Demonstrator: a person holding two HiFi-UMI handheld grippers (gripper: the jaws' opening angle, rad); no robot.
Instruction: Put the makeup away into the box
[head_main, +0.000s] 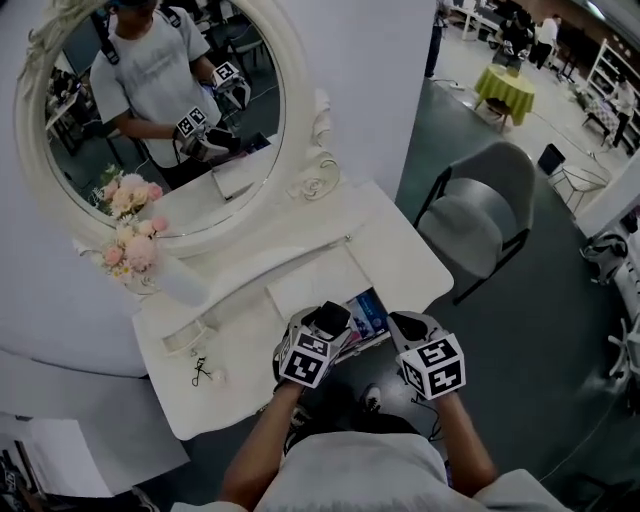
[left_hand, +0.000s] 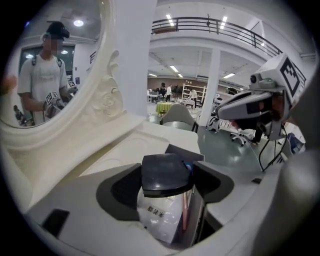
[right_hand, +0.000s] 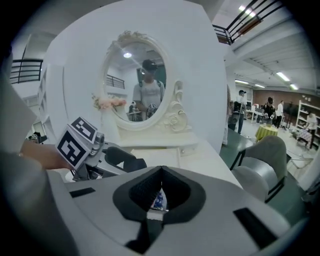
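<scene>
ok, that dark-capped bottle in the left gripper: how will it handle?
The bottle looks rigid: the left gripper clamps it with no visible denting. Its white body is glossy, so probably slippery. The broad dark cap sits on top, so it may tip when set down.

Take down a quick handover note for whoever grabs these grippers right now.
Left gripper: closed on a white bottle with a dark cap, at the mouth of the box.
Right gripper: shut, empty, beside the box.
Done: something pinkish seems already in the box.
Left: release the bottle inside; a small dark tool, maybe an eyelash curler, lies on the vanity top, probably next.
</scene>
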